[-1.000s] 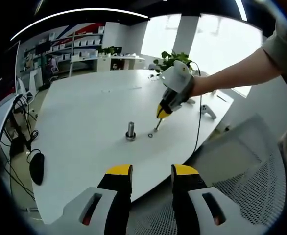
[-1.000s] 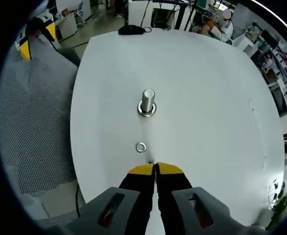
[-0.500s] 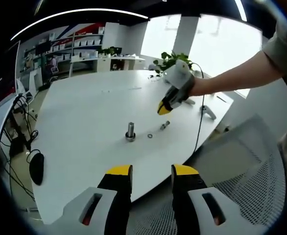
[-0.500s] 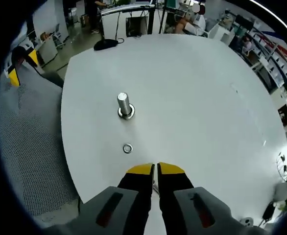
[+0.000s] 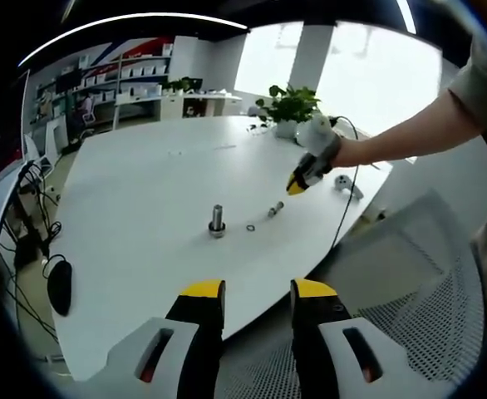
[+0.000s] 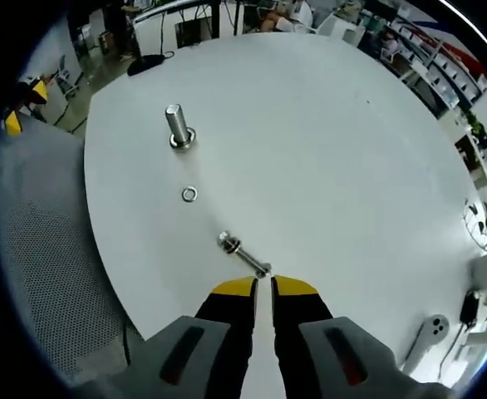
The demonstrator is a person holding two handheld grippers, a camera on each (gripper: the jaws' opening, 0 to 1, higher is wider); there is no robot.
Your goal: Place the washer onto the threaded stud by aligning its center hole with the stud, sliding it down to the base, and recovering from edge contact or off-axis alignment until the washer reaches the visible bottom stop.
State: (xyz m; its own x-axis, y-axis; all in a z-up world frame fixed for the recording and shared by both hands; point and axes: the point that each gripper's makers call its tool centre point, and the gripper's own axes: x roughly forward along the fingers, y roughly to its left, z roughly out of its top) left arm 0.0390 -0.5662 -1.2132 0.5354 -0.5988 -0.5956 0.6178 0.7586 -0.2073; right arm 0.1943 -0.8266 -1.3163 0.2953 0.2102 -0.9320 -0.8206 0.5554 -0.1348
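Stud stands upright on smooth white rounded surface, a shiny metal cylinder w/ wider round collar at its base; thread too small to make out. Washer, a thin flat metal ring, lies flat on surface just beside stud, apart from it, not on it. Beyond washer from stud lies a loose bolt on its side, metal w/ nut-like pieces near one end.

Right claw: yellow tips on black fingers, grey body, jaws nearly together w/ a thin slit, nothing between them, hanging over bolt's far end; whether it touches, can't tell.

Left gripper view gives same stud, washer and bolt in a row seen from the side, w/ right claw held up off the surface past the bolt by a person's hand. Left claw is spread apart, empty, over surface edge, well away from stud, next to a grey mesh chair. Potted plant sits at far rim.

No readable writing.
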